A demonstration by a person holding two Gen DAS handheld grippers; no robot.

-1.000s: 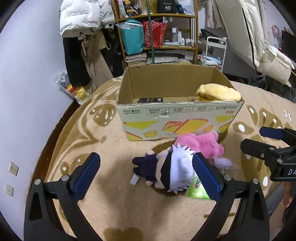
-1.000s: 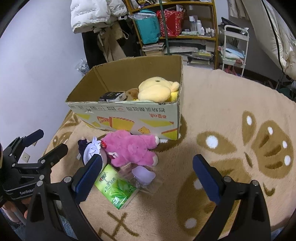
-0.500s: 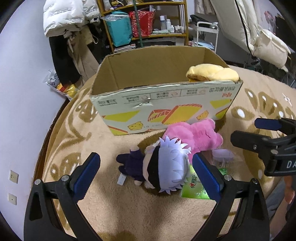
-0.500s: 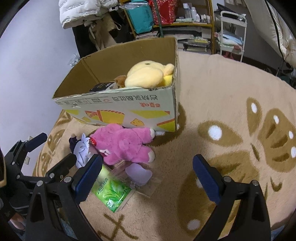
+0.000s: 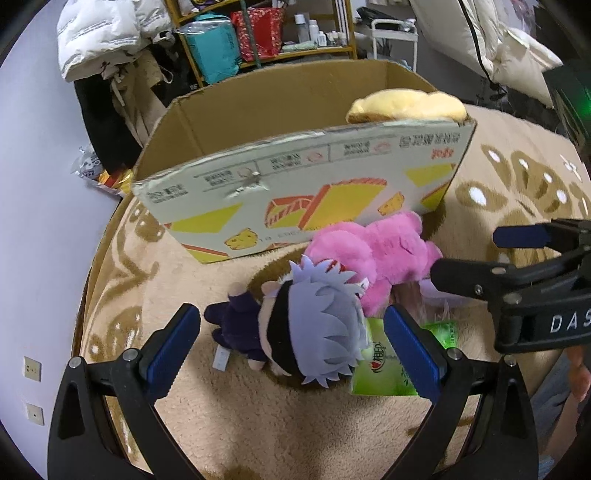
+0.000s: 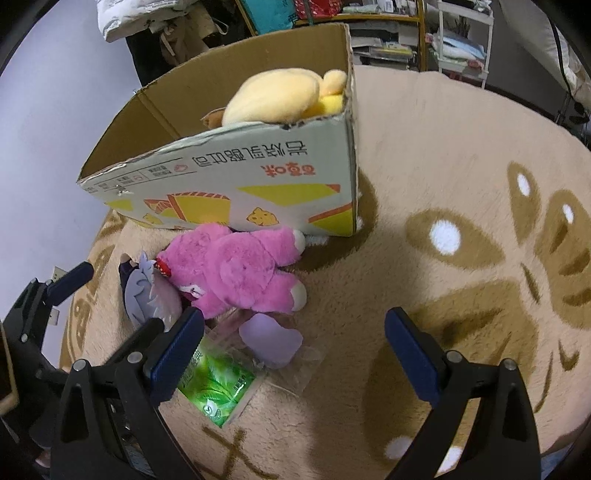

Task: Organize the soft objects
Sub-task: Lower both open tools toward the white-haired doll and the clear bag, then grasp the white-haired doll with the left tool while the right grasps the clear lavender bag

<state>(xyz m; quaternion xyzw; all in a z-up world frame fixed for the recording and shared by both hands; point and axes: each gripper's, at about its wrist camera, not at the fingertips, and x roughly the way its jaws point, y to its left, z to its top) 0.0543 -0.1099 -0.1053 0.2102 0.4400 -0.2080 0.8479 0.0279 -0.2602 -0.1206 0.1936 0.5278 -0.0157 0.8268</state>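
Note:
A white-haired doll in dark clothes point(image 5: 314, 332) lies on the rug, between the open fingers of my left gripper point(image 5: 291, 347). A pink plush bear point(image 5: 376, 254) point(image 6: 240, 273) lies beside it, against the front of a cardboard box point(image 5: 295, 184) point(image 6: 240, 184). A yellow plush point(image 6: 284, 96) point(image 5: 406, 105) rests inside the box at its right end. My right gripper point(image 6: 295, 354) is open above a clear packet holding a lilac item point(image 6: 271, 341) and a green packet point(image 6: 214, 384) point(image 5: 384, 365). The doll point(image 6: 147, 295) shows at the left in the right wrist view.
A beige patterned rug point(image 6: 461, 221) covers the floor, with bare pile to the right of the box. Behind the box stand a shelf point(image 5: 266, 33) full of bags, a white cart point(image 5: 391, 37) and hanging coats point(image 5: 107, 44). A wall point(image 5: 37, 184) runs along the left.
Both grippers have moved forward and down toward the toys and the box, which now look larger. The doll now lies between my left fingers. Nothing has been taken hold of.

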